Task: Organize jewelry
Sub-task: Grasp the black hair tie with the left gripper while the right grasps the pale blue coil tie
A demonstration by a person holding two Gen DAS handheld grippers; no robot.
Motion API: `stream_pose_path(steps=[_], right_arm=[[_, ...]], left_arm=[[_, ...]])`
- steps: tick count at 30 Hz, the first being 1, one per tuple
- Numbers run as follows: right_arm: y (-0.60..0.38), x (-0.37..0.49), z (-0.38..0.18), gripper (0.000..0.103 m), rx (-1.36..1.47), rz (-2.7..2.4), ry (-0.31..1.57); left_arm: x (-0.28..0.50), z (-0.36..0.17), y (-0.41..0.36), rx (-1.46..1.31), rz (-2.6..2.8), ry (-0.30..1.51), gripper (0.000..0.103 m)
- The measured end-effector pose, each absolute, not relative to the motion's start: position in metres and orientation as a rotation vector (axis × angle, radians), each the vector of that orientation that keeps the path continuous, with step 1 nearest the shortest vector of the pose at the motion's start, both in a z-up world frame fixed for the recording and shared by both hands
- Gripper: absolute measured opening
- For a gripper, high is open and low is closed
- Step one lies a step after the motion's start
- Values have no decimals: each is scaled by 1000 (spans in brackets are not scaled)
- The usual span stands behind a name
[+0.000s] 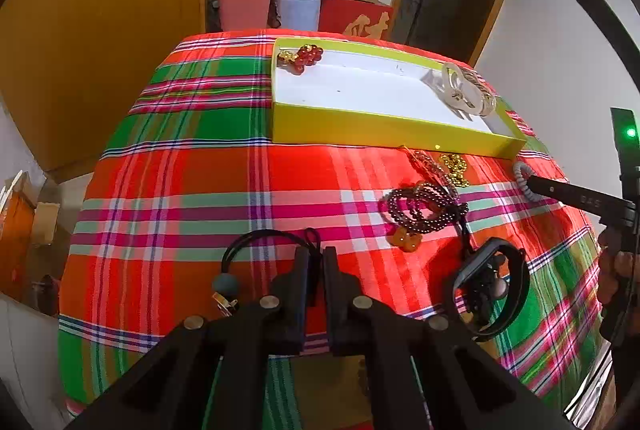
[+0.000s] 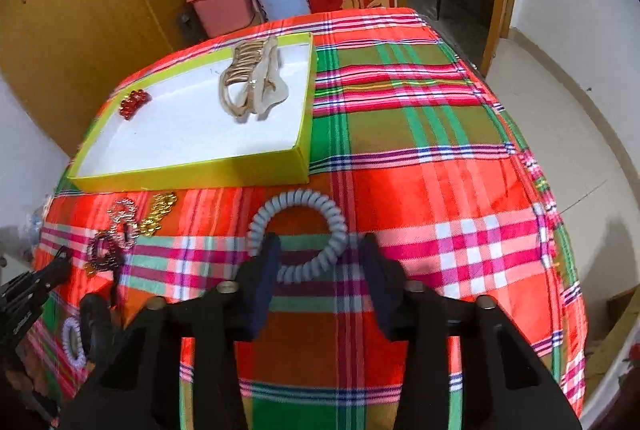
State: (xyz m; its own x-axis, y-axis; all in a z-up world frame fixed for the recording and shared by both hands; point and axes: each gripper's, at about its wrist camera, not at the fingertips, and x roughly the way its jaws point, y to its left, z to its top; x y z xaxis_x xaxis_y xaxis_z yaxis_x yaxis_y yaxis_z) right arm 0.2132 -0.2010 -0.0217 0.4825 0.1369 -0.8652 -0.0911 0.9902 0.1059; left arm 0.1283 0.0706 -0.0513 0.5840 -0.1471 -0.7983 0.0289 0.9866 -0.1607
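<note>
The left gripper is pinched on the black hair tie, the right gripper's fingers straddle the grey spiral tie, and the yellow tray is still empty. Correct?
Not quite: the yellow tray is not empty. The right wrist view shows red beads and hair claws in it. The left gripper on the black hair tie and the right gripper astride the grey spiral tie are right.

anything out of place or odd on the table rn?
Nothing damaged or spilled. Most jewelry is simply not in the yellow tray yet: dark bead bracelets, gold beads, a grey coil tie and a black band lie loose on the plaid cloth. The tray sits slightly askew.
</note>
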Motion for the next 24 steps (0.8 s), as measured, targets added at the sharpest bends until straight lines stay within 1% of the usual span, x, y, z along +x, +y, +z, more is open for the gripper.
stream_pose_path(steps=[1, 3, 4, 11, 24], right_arm=[[-200, 214, -22, 29, 32, 128, 1055], [-199, 216, -22, 13, 15, 119, 1055], [-198, 216, -22, 11, 5, 116, 1057], [-204, 209, -17, 10, 24, 135, 1039], [-203, 169, 31, 9, 65, 198, 933]], left_arm=[[128, -51, 71, -138, -106, 943, 6], [128, -51, 70, -144, -114, 943, 6], [128, -51, 70, -148, -117, 943, 6], [121, -40, 68, -164, -135, 923, 6], [96, 5, 60, -202, -193, 838, 6]])
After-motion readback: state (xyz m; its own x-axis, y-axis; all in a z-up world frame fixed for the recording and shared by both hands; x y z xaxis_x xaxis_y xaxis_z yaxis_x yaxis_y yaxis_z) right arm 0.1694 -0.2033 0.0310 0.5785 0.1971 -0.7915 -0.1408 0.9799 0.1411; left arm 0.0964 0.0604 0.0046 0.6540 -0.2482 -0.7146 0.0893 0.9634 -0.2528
